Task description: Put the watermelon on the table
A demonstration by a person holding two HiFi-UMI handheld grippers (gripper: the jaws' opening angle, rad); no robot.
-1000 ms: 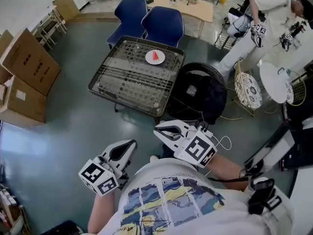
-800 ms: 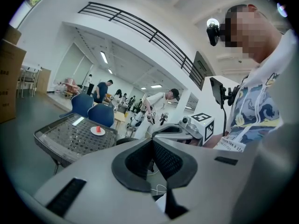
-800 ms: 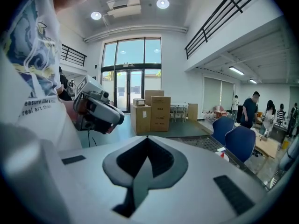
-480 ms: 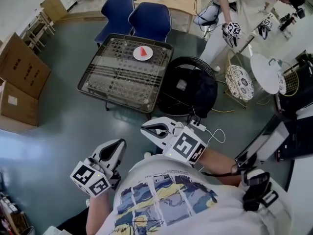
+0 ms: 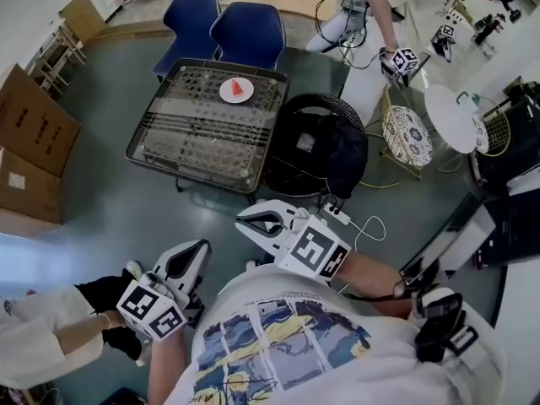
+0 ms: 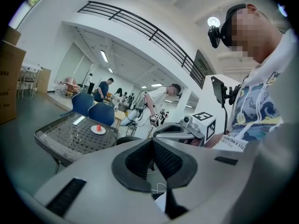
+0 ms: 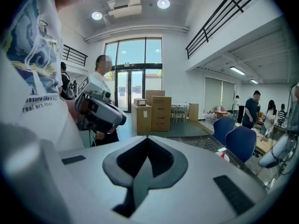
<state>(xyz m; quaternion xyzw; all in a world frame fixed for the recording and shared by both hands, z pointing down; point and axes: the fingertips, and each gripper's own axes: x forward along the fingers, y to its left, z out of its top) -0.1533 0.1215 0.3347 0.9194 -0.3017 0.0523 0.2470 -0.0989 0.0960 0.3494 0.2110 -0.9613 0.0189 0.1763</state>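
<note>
1. The left gripper [image 5: 201, 250] and right gripper [image 5: 246, 220] are both closed and empty, close to the person's chest.
2. The watermelon [image 5: 240, 86] sits on a plate [image 5: 228, 94] on the mesh table [image 5: 181, 133], well away.
3. A black bag [image 5: 337, 154] stands between the right gripper and the table.

Legible print is confined to the person's T-shirt [image 7: 32, 104], at nine o'clock in the right gripper view, reading in part "measure like" and "real art"; markings on the cardboard boxes [image 7: 161, 113] are too small to read.
</note>
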